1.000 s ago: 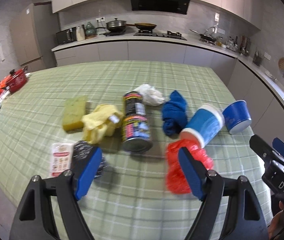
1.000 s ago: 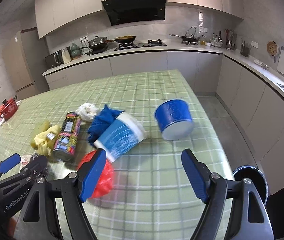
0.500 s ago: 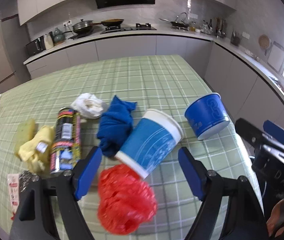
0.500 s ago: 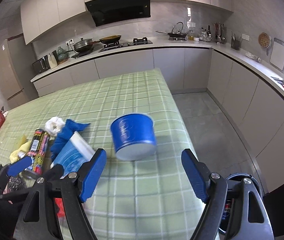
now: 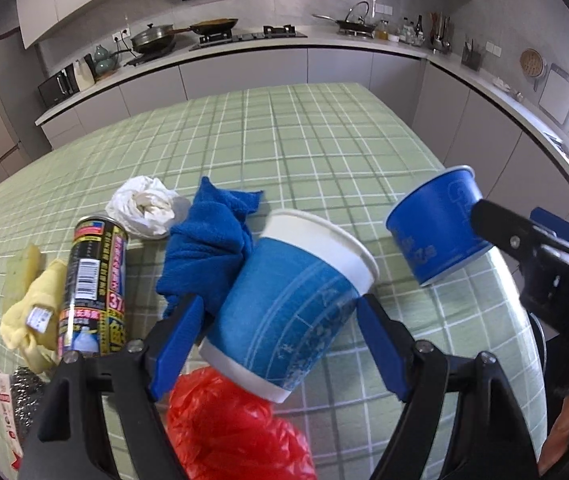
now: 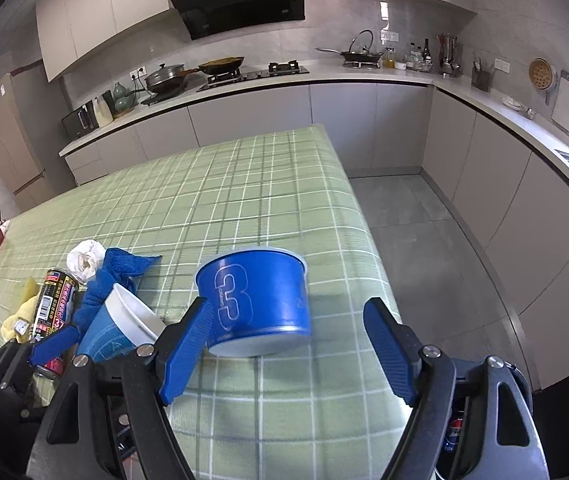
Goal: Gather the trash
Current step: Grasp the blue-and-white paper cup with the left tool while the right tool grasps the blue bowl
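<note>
A tall blue paper cup point(image 5: 288, 308) lies on its side on the green checked tablecloth point(image 5: 304, 152). My left gripper point(image 5: 280, 300) is open around it, a blue pad close on each side, and I see no squeeze. A short blue bowl point(image 6: 260, 296) marked with a 3 lies tipped over near the table's right edge. My right gripper point(image 6: 286, 308) is open in front of it. Its left pad is next to the bowl's side and its right pad stands well clear. A crumpled red plastic bag point(image 5: 236, 428) lies under the left gripper.
Left of the cup lie a blue cloth point(image 5: 208, 248), a white wad point(image 5: 144, 208), a spray can point(image 5: 92, 288), a yellow glove point(image 5: 28, 312) and a steel scourer point(image 5: 24, 392). A dark bin point(image 6: 456, 432) stands on the floor beyond the table's right edge.
Both grippers swung right and came lower. The left went from the can and red bag to straddle the tall cup. The right closed in on the blue bowl.
</note>
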The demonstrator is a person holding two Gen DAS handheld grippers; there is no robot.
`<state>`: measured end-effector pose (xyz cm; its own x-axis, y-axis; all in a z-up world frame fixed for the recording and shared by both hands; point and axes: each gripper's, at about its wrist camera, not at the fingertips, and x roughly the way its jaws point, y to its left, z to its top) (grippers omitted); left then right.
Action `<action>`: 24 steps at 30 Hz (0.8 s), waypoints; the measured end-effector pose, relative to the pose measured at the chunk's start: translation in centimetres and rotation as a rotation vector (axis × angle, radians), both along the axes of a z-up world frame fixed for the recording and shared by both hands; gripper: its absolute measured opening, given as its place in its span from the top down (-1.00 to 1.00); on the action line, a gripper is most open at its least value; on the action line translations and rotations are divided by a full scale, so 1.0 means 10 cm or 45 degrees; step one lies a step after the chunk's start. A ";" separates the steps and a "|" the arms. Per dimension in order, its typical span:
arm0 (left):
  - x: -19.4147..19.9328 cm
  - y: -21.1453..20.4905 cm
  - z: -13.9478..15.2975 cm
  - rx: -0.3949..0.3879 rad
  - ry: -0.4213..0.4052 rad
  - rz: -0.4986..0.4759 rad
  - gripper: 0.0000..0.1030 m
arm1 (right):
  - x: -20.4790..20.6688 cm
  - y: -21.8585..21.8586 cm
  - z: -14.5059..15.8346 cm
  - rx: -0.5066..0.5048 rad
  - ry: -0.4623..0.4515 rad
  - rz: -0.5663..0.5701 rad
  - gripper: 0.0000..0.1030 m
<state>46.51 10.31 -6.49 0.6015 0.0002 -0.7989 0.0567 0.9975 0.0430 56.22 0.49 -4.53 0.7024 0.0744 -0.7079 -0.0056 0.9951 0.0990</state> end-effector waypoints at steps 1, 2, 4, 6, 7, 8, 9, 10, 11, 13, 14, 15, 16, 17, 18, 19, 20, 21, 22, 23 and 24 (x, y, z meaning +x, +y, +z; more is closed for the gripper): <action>0.01 0.00 -0.01 -0.003 0.003 -0.003 -0.56 | 0.04 0.02 -0.02 -0.005 0.009 0.010 -0.58; 0.02 0.01 -0.02 -0.005 0.006 -0.005 -0.56 | 0.05 0.04 -0.04 -0.008 0.014 0.014 -0.58; 0.04 0.02 -0.04 -0.023 0.015 -0.012 -0.55 | 0.12 0.08 -0.07 -0.012 0.024 0.028 -0.58; 0.06 0.04 -0.05 -0.053 0.018 -0.015 -0.45 | 0.17 0.10 -0.10 -0.014 0.033 0.036 -0.58; 0.07 0.04 -0.04 -0.061 0.021 -0.019 -0.45 | 0.20 0.11 -0.12 -0.013 0.038 0.042 -0.58; 0.09 0.03 -0.04 -0.070 0.019 -0.022 -0.43 | 0.23 0.11 -0.13 -0.017 0.043 0.043 -0.59; 0.10 0.03 -0.04 -0.082 0.017 -0.027 -0.42 | 0.25 0.11 -0.15 -0.021 0.048 0.043 -0.59; 0.10 0.03 -0.04 -0.089 0.015 -0.031 -0.41 | 0.28 0.11 -0.16 -0.021 0.055 0.044 -0.59; 0.10 0.02 -0.04 -0.096 0.012 -0.036 -0.39 | 0.30 0.11 -0.18 -0.017 0.063 0.047 -0.59; 0.11 0.03 -0.03 -0.114 0.006 -0.037 -0.36 | 0.35 0.11 -0.21 -0.006 0.081 0.053 -0.59; 0.11 0.03 -0.03 -0.124 0.002 -0.038 -0.34 | 0.37 0.10 -0.23 -0.001 0.088 0.053 -0.59; 0.12 0.04 -0.03 -0.129 -0.002 -0.039 -0.32 | 0.38 0.10 -0.25 0.001 0.093 0.052 -0.59; 0.12 0.04 -0.02 -0.133 -0.005 -0.040 -0.31 | 0.39 0.09 -0.27 0.008 0.097 0.054 -0.59; 0.12 0.04 -0.02 -0.136 -0.007 -0.040 -0.29 | 0.40 0.08 -0.28 0.016 0.101 0.053 -0.59; 0.12 0.04 -0.02 -0.139 -0.010 -0.041 -0.27 | 0.40 0.07 -0.29 0.022 0.101 0.054 -0.59; 0.12 0.05 -0.01 -0.144 -0.014 -0.036 -0.26 | 0.41 0.07 -0.31 0.031 0.103 0.056 -0.58; 0.12 0.05 -0.01 -0.149 -0.016 -0.031 -0.24 | 0.41 0.07 -0.32 0.040 0.104 0.057 -0.56; 0.12 0.06 -0.01 -0.152 -0.018 -0.029 -0.22 | 0.41 0.06 -0.33 0.048 0.104 0.058 -0.56; 0.11 0.06 0.00 -0.155 -0.020 -0.026 -0.21 | 0.40 0.06 -0.33 0.047 0.097 0.060 -0.55; 0.12 0.07 0.00 -0.159 -0.021 -0.024 -0.19 | 0.39 0.06 -0.33 0.049 0.092 0.064 -0.55; 0.13 0.07 0.01 -0.162 -0.023 -0.020 -0.18 | 0.38 0.06 -0.32 0.053 0.088 0.067 -0.54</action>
<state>47.78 11.05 -6.43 0.6148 -0.1098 -0.7810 0.0724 0.9939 -0.0827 60.01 1.11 -7.76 0.6465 0.1397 -0.7500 -0.0491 0.9887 0.1419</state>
